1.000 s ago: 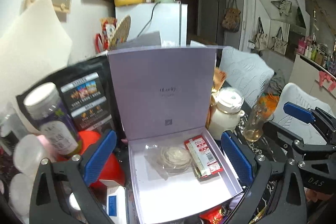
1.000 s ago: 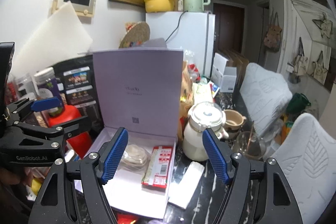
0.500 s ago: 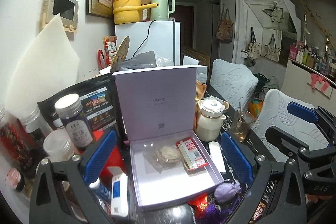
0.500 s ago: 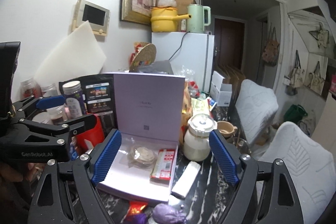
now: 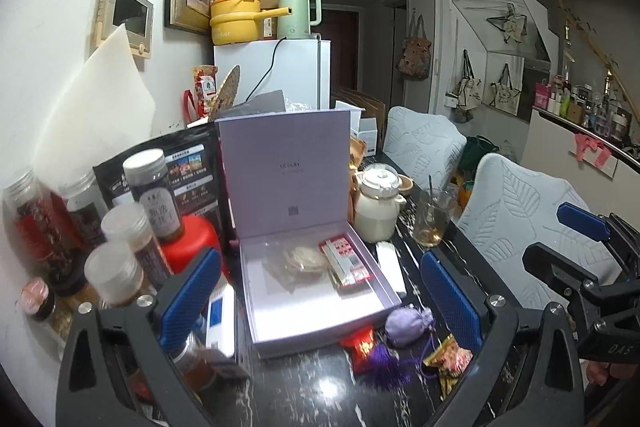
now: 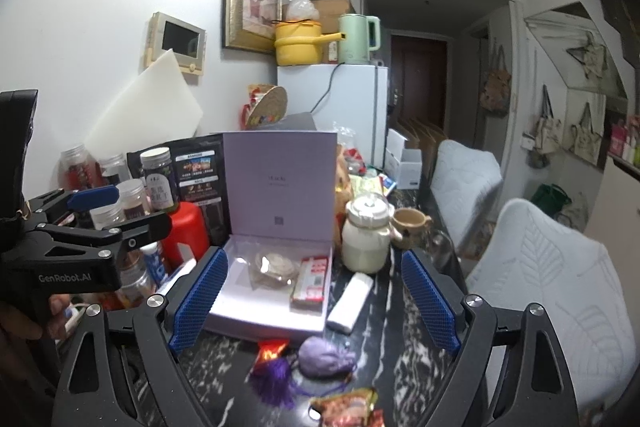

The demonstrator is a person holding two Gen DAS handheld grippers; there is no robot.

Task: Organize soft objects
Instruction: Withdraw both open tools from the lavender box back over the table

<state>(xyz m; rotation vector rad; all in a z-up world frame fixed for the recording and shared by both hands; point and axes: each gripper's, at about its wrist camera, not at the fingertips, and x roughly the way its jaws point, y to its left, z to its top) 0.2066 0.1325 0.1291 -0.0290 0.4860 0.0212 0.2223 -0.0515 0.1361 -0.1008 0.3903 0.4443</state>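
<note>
1. Both of my claws are spread wide and hold nothing: the left gripper frames the open lavender box, and the right gripper hangs above the table's near edge with its blue pads well apart.

2. Two things already lie in the box tray: a clear-wrapped round item and, just beside it, a red-and-white packet. I cannot make out what the wrapped one is.

3. Outside the box, near its front edge on the dark marbled table, sit the pieces I judge to be left: a small purple pouch with a purple tassel beside it, a red foil packet touching the box's front wall, and a crinkled snack wrapper nearer to me.

4. A white flat pack lies right of the box, between it and the cream ceramic jar.

5. My reading of the step: I am between placements, choosing the next soft thing. The purple pouch is the natural pick, since it lies almost centred under my right claw.

6. That move calls for lowering the right claw straight over the pouch, pads either side of its body rather than the cord, closing gently, then lifting over the box's low front wall into the bare front part of the tray.

7. The tassel cord may drag the foil packet along, so I would lift slowly.
</note>
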